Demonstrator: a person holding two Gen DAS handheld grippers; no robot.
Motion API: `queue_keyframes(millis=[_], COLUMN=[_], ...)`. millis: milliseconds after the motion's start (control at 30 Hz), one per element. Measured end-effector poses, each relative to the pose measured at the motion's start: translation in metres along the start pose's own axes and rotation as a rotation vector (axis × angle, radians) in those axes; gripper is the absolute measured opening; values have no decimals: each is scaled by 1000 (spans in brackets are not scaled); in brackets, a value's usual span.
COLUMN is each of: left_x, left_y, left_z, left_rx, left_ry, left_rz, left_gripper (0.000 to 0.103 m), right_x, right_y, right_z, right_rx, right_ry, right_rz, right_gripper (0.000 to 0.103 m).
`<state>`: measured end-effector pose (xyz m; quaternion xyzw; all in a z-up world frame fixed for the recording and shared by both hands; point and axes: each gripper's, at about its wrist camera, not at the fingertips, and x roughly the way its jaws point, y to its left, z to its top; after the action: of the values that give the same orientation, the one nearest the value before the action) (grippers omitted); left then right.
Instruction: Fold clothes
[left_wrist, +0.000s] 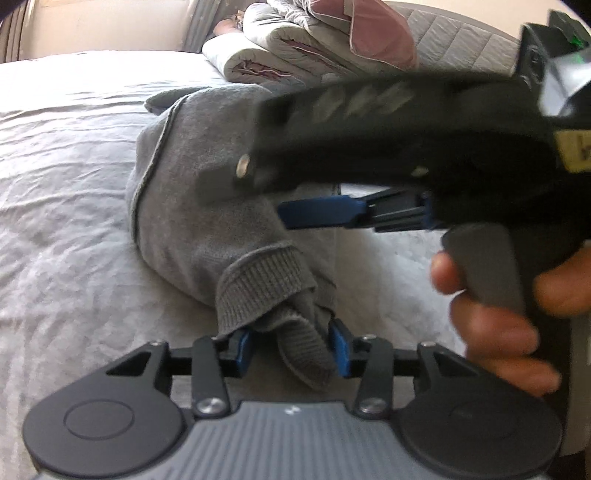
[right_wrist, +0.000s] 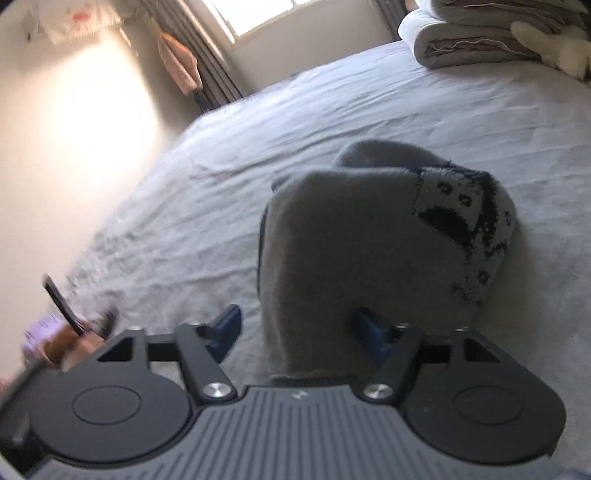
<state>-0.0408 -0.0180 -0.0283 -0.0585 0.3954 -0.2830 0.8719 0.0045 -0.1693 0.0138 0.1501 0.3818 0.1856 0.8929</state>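
On the left of the left wrist view, the bed (left_wrist: 66, 192) spreads out under a pale, wrinkled sheet. A grey sweater (left_wrist: 192, 206) lies bunched on it near the middle, running from the far side down toward the camera. Its ribbed cuff (left_wrist: 266, 291) hangs at the near end, and a fold of that knit drops between the blue pads (left_wrist: 242, 349) of the left claw (left_wrist: 291, 350). The jaws stand narrowly apart; the right pad touches the fold, but a small gap shows at the left pad, so whether they truly pinch it I cannot tell. Behind the sweater, folded quilts (left_wrist: 295, 48) are stacked at the head of the bed. On the right, the right claw (left_wrist: 317, 214) crosses the view, blurred, with one blue finger over the sweater, and a hand (left_wrist: 509, 314) grips its handle.

In the right wrist view, a sunlit wall (right_wrist: 81, 140) and a window (right_wrist: 258, 14) fill the left. The sweater (right_wrist: 351, 240) rises from the bed (right_wrist: 221, 147) in the middle, with a black-and-white patterned patch (right_wrist: 465, 218) on its right side. A grey fold comes down between the right claw's (right_wrist: 299, 338) pads: the jaws are about half open, the left pad clear of the cloth, the right pad against or behind it. Quilts (right_wrist: 480, 40) sit top right.
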Motion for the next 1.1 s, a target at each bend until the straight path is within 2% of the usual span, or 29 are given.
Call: queue_keyframes(millis=[33, 67, 133, 233, 400, 633, 700, 767, 833, 967, 1000, 1100], left_x=[0, -1, -5, -16, -42, -80, -83, -90, -100, -116, -118, -121], left_y=[1, 2, 5, 12, 27, 55, 63, 70, 80, 103, 109, 126], left_z=[1, 3, 7, 12, 21, 28, 31, 38, 42, 46, 47, 49], left_rx=[0, -2, -19, -31, -61, -177, -194, -215, -238, -281, -294, -343], left_ry=[3, 7, -2, -37, -125, -249, -282, -315, -352, -402, -408, -414], left_rz=[9, 18, 48, 114, 179, 180, 192, 215, 243, 298, 309, 319], left_gripper=[13, 12, 9, 8, 7, 7, 7, 7, 7, 7, 7, 7], right_x=[3, 4, 2, -8, -20, -35, -40, -43, -46, -36, -31, -16], right_y=[3, 5, 3, -4, 3, 20, 29, 38, 50, 72, 74, 75], right_z=[0, -1, 1, 4, 7, 13, 15, 18, 25, 40, 43, 45], right_rx=[-25, -44, -22, 32, 42, 108, 97, 78, 50, -30, -39, -66], right_ry=[-1, -6, -29, -73, -125, -187, -206, -227, -237, -244, -243, -240], right_rz=[-36, -62, -68, -36, 33, 130, 147, 165, 176, 136, 123, 58], right_gripper=[29, 14, 14, 13, 13, 13, 12, 4, 3, 4, 5, 27])
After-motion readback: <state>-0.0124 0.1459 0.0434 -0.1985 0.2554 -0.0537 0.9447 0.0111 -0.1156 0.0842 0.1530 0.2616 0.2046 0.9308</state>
